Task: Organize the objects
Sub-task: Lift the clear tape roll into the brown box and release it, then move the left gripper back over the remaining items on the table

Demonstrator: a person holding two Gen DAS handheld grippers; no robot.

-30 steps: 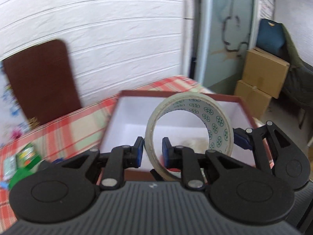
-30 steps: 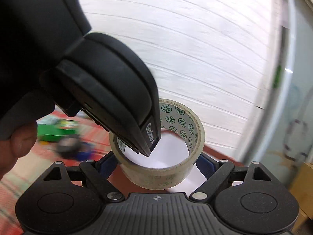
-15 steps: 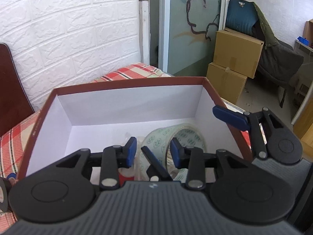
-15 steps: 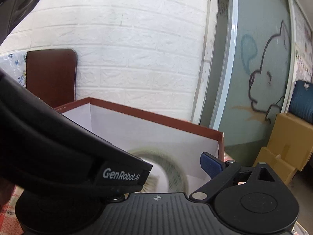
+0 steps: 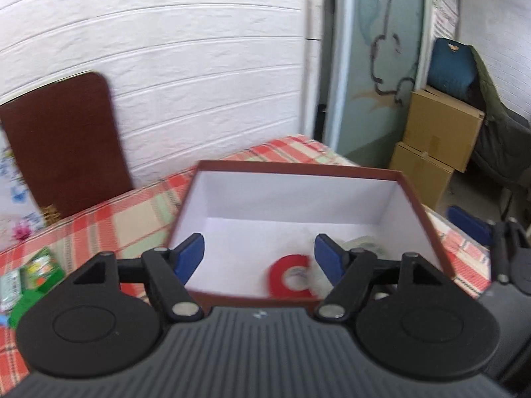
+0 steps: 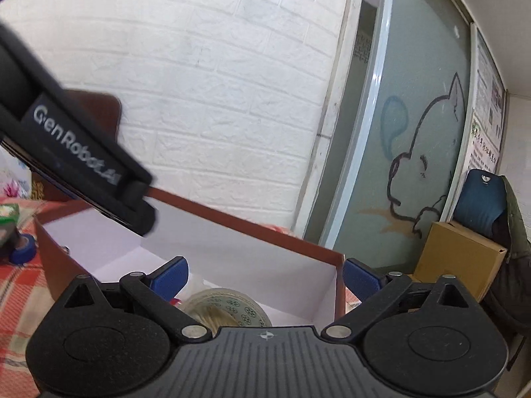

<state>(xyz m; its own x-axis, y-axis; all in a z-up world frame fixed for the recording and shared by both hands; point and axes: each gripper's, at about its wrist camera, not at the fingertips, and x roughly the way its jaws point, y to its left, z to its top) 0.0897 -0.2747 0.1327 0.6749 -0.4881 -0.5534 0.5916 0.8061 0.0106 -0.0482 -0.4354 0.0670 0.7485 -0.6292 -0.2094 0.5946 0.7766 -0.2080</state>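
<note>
I judge the deposit step done: my left gripper point(image 5: 259, 252) and right gripper point(image 6: 265, 277) stand apart and empty above the brown-rimmed white cardboard box point(image 5: 298, 167), the clear patterned tape roll point(image 6: 229, 308) lies inside, and next I need the blue tape roll point(image 6: 23, 248) on the checked tablecloth point(image 5: 132, 212).

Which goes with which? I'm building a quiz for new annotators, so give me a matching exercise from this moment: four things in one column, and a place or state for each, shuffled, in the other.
Things:
1. clear patterned tape roll
2. red tape roll
3. blue tape roll
4. left gripper

Places or states:
A. on the checked cloth, outside the box
B. open, holding nothing
C. inside the box, below the right gripper
D. inside the box, near its front wall in the left wrist view

Pairs: 1-C, 2-D, 3-A, 4-B
</note>
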